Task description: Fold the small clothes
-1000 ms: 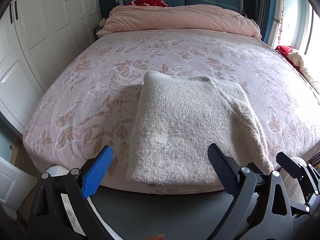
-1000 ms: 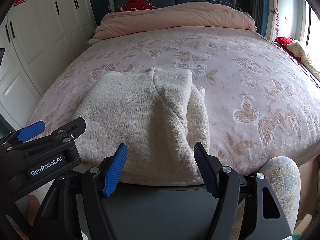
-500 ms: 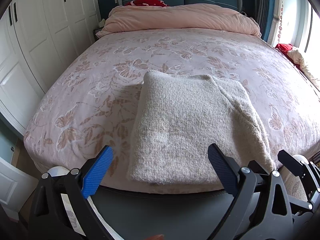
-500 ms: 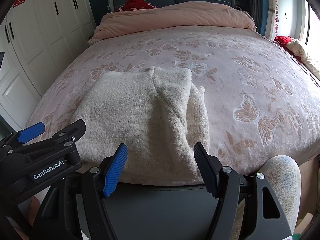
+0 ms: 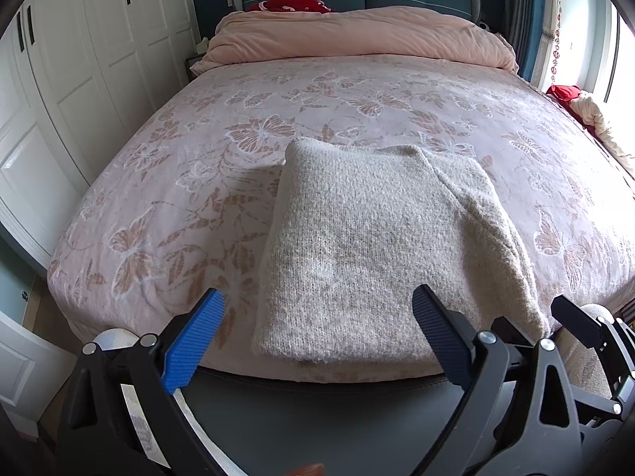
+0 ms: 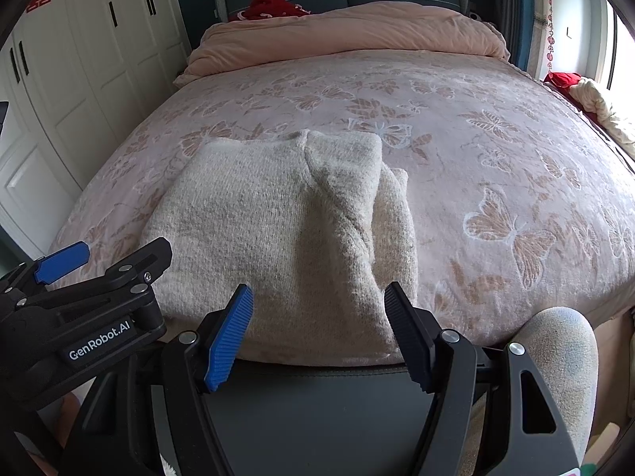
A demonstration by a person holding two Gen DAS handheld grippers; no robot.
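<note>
A cream knitted sweater (image 5: 377, 246) lies folded into a thick rectangle at the near edge of the bed; in the right wrist view the same sweater (image 6: 278, 238) shows a sleeve layer folded along its right side. My left gripper (image 5: 317, 317) hovers open just short of the sweater's near edge, nothing between its fingers. My right gripper (image 6: 319, 313) is open too, held over the near right part of the sweater without touching it. The left gripper's body (image 6: 79, 301) shows at the left of the right wrist view.
The bed (image 5: 198, 182) has a pink butterfly-print cover, with a rolled pink duvet (image 5: 357, 35) at the headboard and a red garment (image 5: 293, 0) behind it. White wardrobe doors (image 5: 79, 59) stand left. Loose clothes (image 5: 587, 111) lie at the right by the window. A sleeve or knee in light fabric (image 6: 555, 357) is near.
</note>
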